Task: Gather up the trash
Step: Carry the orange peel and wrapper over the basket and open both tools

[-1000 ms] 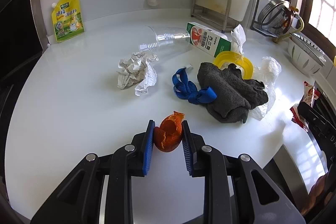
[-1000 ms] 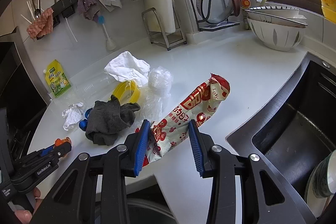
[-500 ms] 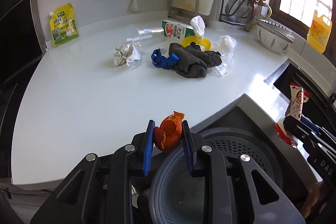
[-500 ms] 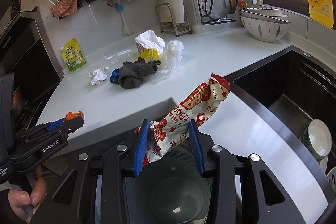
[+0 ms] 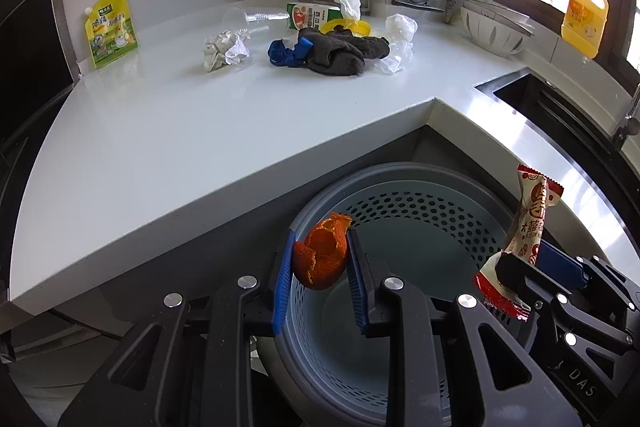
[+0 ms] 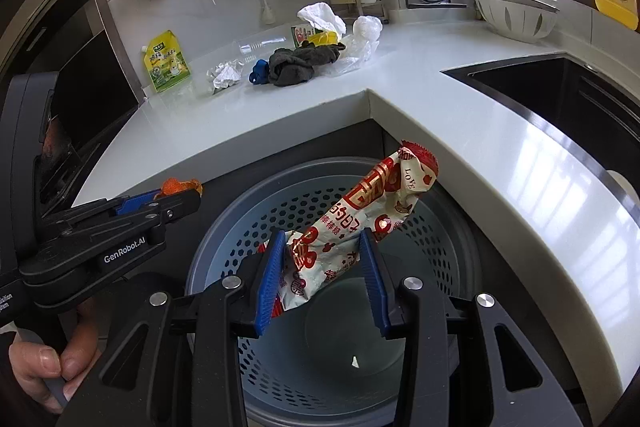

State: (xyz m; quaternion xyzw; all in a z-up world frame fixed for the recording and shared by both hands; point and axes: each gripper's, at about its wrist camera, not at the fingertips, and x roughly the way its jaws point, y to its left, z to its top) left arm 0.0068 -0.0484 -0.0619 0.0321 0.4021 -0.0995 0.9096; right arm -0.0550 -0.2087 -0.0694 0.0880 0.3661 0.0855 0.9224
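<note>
- While both of my hands hang over the grey perforated bin below the corner of the white tabletop, the left gripper is clamped on a piece of orange peel, its blue pads pressing either side
- The peel sits above the bin's near-left rim, off the tabletop
- My right gripper pinches the lower end of a red-and-white snack wrapper; the wrapper's crimped top sticks up and away over the bin's opening
- From the left wrist I see the same wrapper rising from the right gripper at the bin's right edge
- From the right wrist the left gripper shows side-on with the peel at its tip, and a person's hand on its handle
- Inside the bin lies one small pale scrap, I think; it is too tiny to name
- On the tabletop, well apart from the bin: a crumpled paper ball, a blue strap touching a dark grey cloth, a clear plastic bag, a milk carton, a yellow-green pouch leaning on the wall
</note>
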